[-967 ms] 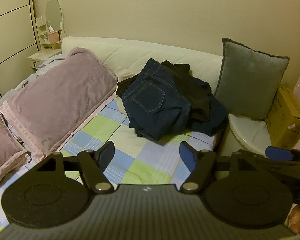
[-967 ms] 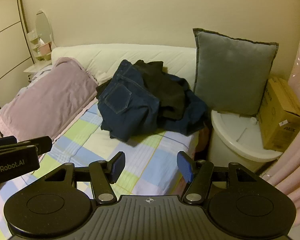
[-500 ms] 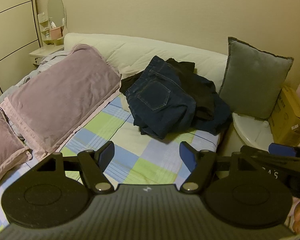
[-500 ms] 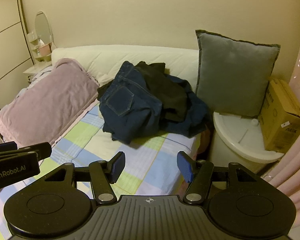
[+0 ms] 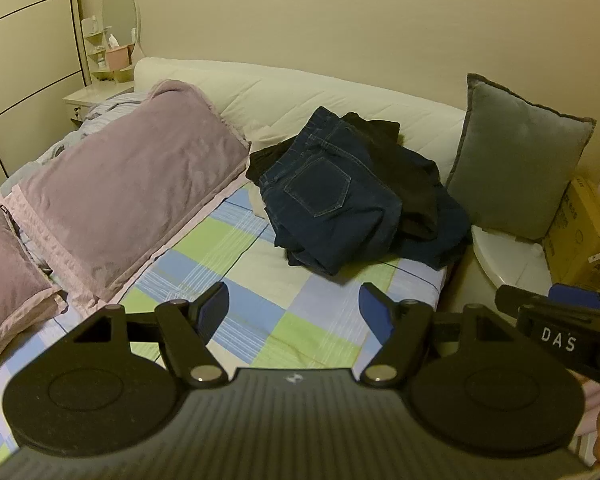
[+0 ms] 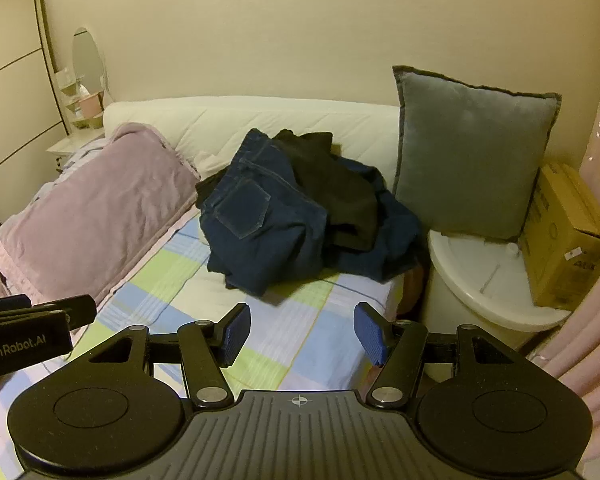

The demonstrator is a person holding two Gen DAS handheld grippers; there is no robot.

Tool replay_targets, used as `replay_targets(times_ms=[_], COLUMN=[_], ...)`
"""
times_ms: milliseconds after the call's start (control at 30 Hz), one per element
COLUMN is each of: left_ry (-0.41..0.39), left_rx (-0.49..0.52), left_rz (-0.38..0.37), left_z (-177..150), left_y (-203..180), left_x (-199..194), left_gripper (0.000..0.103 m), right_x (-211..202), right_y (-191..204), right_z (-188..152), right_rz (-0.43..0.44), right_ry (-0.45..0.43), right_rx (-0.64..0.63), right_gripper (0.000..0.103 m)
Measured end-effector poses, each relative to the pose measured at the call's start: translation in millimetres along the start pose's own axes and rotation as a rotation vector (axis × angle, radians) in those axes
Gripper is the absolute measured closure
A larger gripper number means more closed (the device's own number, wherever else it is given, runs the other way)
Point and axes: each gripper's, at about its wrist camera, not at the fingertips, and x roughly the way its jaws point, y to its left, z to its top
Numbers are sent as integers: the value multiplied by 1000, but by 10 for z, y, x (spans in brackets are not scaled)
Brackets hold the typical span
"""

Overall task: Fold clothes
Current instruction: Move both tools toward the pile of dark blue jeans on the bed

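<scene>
A heap of dark clothes lies at the head of the bed: blue jeans on top in front, a black garment behind. The same jeans and black garment show in the right wrist view. My left gripper is open and empty, hovering over the checked sheet short of the heap. My right gripper is open and empty, also short of the heap over the sheet. Each gripper shows at the edge of the other's view.
A long mauve pillow lies along the left of the bed. A grey cushion stands on a white round side table next to a cardboard box. A white headboard and a nightstand with mirror are behind.
Both views have shifted slightly: the clothes heap and cushion sit a little further right in both. Both grippers stay open and empty.
</scene>
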Motion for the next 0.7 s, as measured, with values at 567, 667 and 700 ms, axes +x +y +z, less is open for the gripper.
replay_targets(times_ms=[567, 667, 700], left_ry=[12, 11, 12], left_rx=[-3, -4, -3], left_rz=[-10, -4, -5], left_z=[57, 74, 83], left_y=[172, 215, 228], left_x=[67, 82, 90], left_gripper=[34, 34, 34], right_x=[37, 50, 56], right_y=[108, 146, 153], right_z=[-2, 9, 17], right_rz=[-21, -26, -27], right_ry=[-2, -4, -3], right_rx=[-2, -2, -2], right_gripper=[42, 42, 42])
